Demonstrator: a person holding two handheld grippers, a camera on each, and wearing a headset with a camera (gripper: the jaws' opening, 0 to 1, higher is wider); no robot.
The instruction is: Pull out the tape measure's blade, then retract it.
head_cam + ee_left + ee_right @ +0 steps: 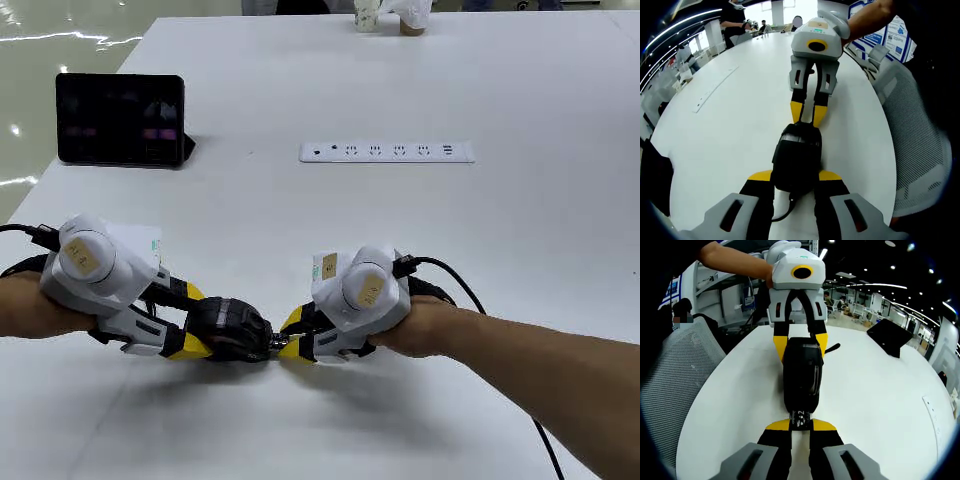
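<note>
**Tape measure held at both ends, blade not yet drawn**

The tape measure (232,326) lies low over the near part of the white table (520,200), between the two grippers. The left gripper (195,320) has its jaws spread to the width of the black case and clamps it on both sides. In the left gripper view the yellow tips press against the case flanks. The right gripper (288,335) faces it head-on, jaws drawn almost together and pinched on the small metal hook (798,417) at the blade's end. The hook sits right at the mouth of the case and no length of blade shows between them.

Judged from this, both grips are set and the blade is wholly wound in. With the hook pinched, the moment reads as the start of the pull. The drawing-out and the retraction both seem left to do, though the pictures alone cannot rule out a blade already let back in.

Farther up the table lie a power strip (387,152) and a dark tablet (120,120) propped on its stand. Both are well apart from the grippers and off the line along which the hook would travel. A cup (368,15) stands at the far edge. A black cable (470,298) trails from the right gripper along the person's forearm. It runs on the side toward which the pull would go, so it might drag. A mesh chair (680,390) stands beside the table.
</note>
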